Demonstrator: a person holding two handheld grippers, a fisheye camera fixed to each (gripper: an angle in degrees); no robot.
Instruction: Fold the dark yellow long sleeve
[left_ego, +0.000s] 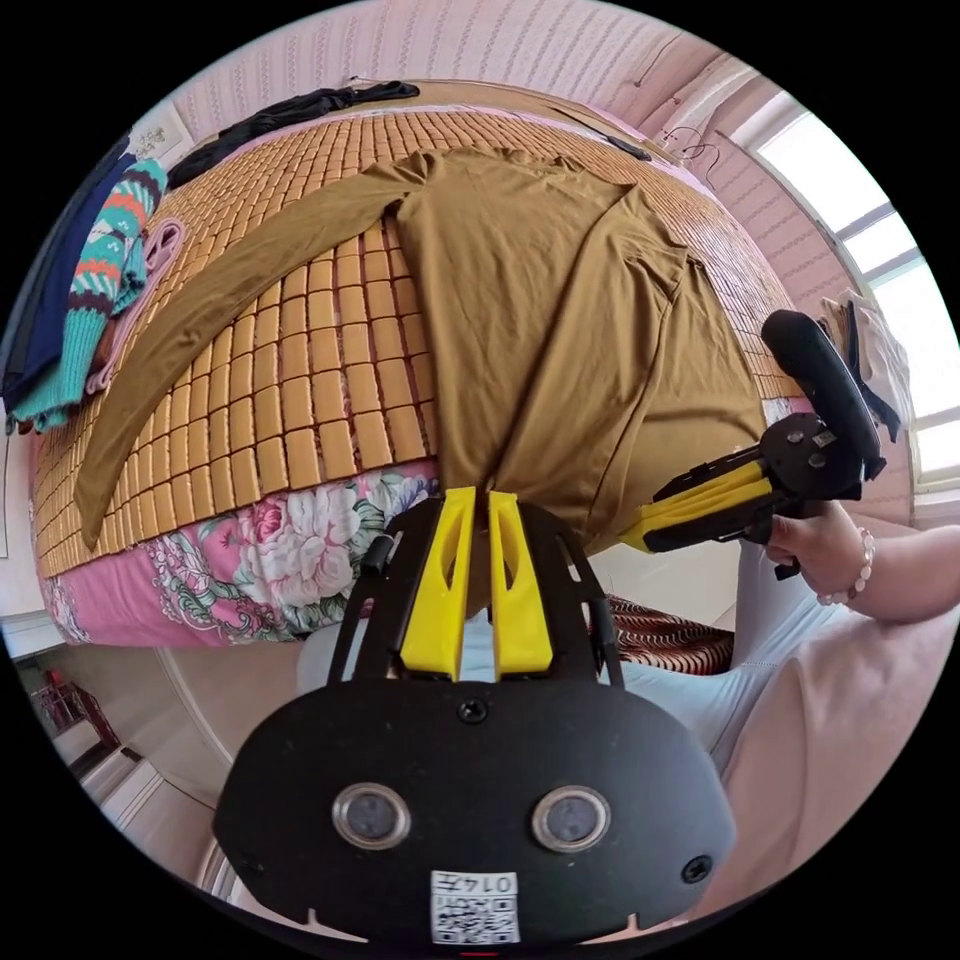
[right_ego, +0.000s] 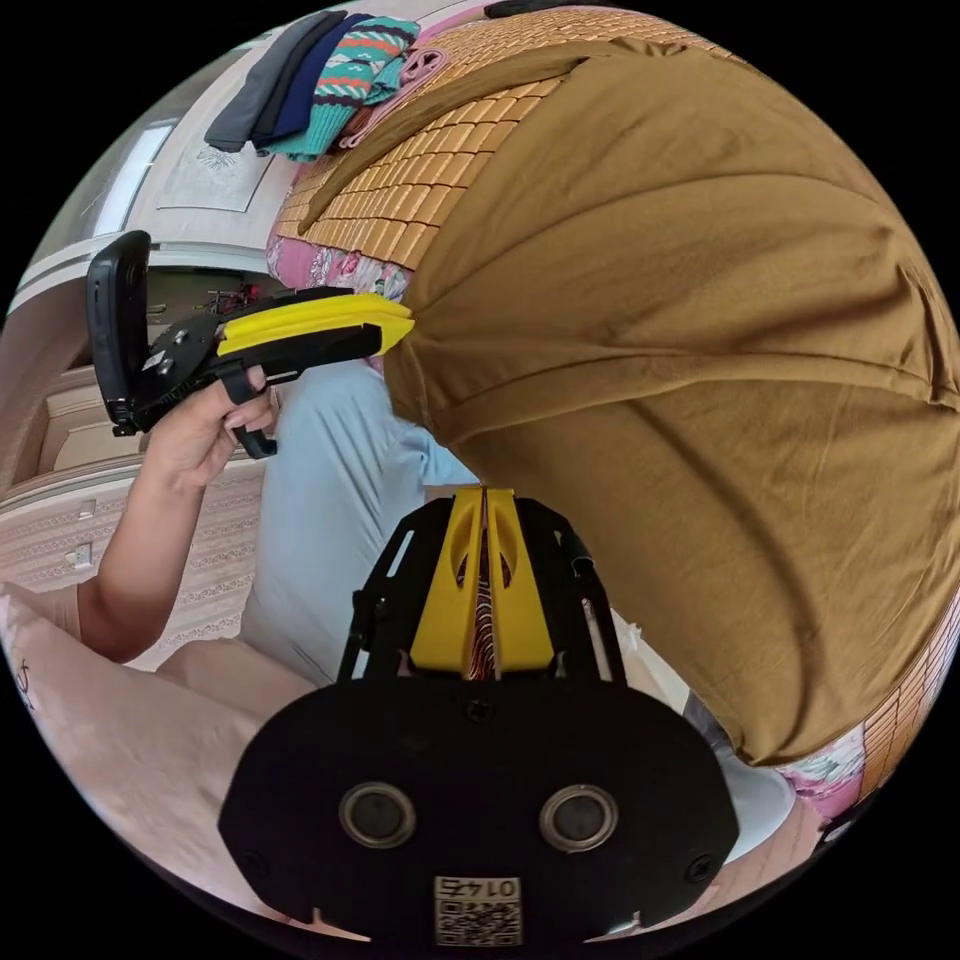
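At the near edge of the bed, the left tongs (left_ego: 478, 500) are clenched on the hem of the dark yellow long-sleeved jersey top (left_ego: 540, 300), both yellow jaws pressing the cloth where it hangs over the mattress side. In the right gripper view, the right tongs (right_ego: 484, 497) meet the lower hem of the same top (right_ego: 680, 330); the jaws stand nearly together, but whether cloth lies between them cannot be told. A person's hand (left_ego: 815, 545) grips the right tool's handle.

Beyond the hem, the body of the top lies spread on the woven bamboo mat (left_ego: 300, 370) covering the bed. One side carries a lengthwise fold with the sleeve seemingly tucked in. Farther off, the other sleeve (left_ego: 210, 300) stretches fully extended across the mat, not yet folded.

Assessment: the task is at an early stage. Remaining: fold the extended sleeve inward, then fold the body hem to collar.

At the far corner rests a stack of knitted and dark garments (left_ego: 85, 270).
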